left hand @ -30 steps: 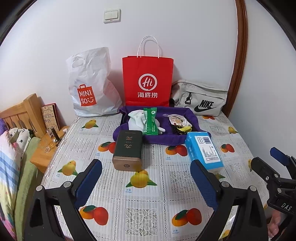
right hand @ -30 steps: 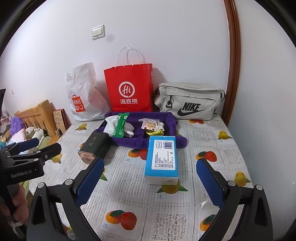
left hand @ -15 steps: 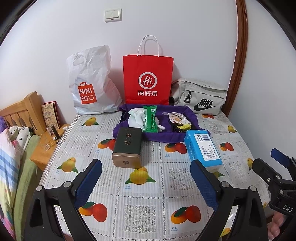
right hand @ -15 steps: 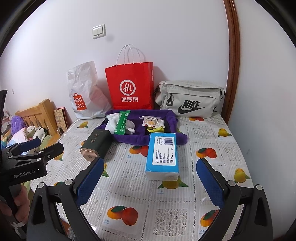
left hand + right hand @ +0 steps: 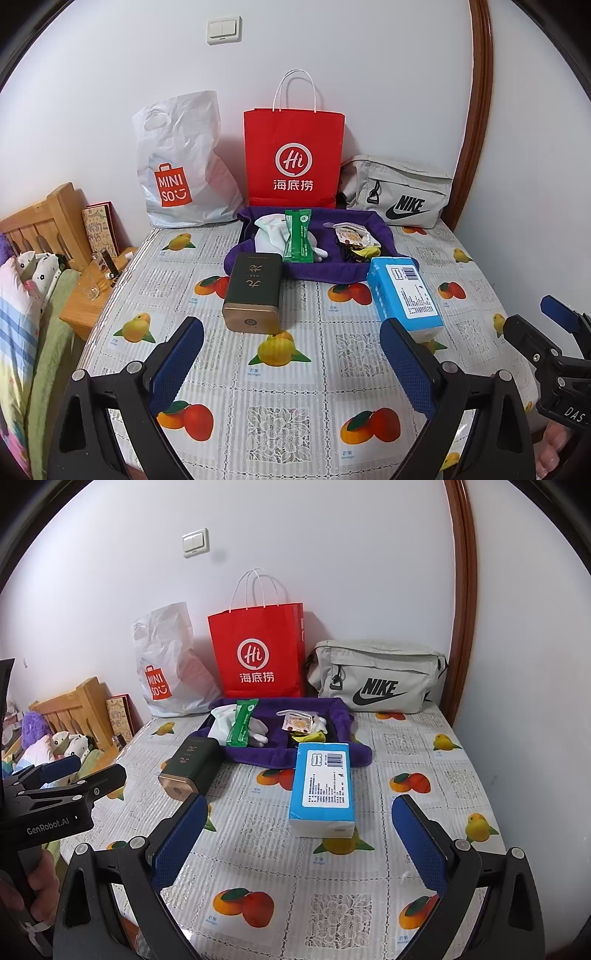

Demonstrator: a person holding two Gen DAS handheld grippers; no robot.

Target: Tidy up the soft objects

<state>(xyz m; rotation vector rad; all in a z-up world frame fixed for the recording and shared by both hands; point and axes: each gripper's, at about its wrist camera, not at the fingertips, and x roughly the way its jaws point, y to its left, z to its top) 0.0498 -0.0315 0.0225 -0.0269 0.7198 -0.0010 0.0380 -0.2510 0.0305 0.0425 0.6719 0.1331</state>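
Observation:
A purple cloth tray (image 5: 380,230) (image 5: 343,716) lies at the back of the table. In it are a white cloth (image 5: 267,230) (image 5: 221,716), a green packet (image 5: 298,240) (image 5: 242,722) and small snack bags (image 5: 351,236) (image 5: 299,722). A blue tissue pack (image 5: 404,295) (image 5: 323,788) lies in front of the tray, right. A dark tin (image 5: 253,295) (image 5: 190,770) lies in front, left. My left gripper (image 5: 291,362) is open and empty above the near table. My right gripper (image 5: 299,845) is open and empty, just short of the tissue pack.
A white Miniso bag (image 5: 181,166), a red paper bag (image 5: 293,158) and a grey Nike pouch (image 5: 399,192) stand against the back wall. A wooden bedside stand (image 5: 88,295) and bedding (image 5: 22,332) are left of the table. The fruit-print tablecloth (image 5: 295,406) covers the table.
Both grippers have drawn back slightly and risen; the objects sit a little further away in both views. Nothing on the table has moved.

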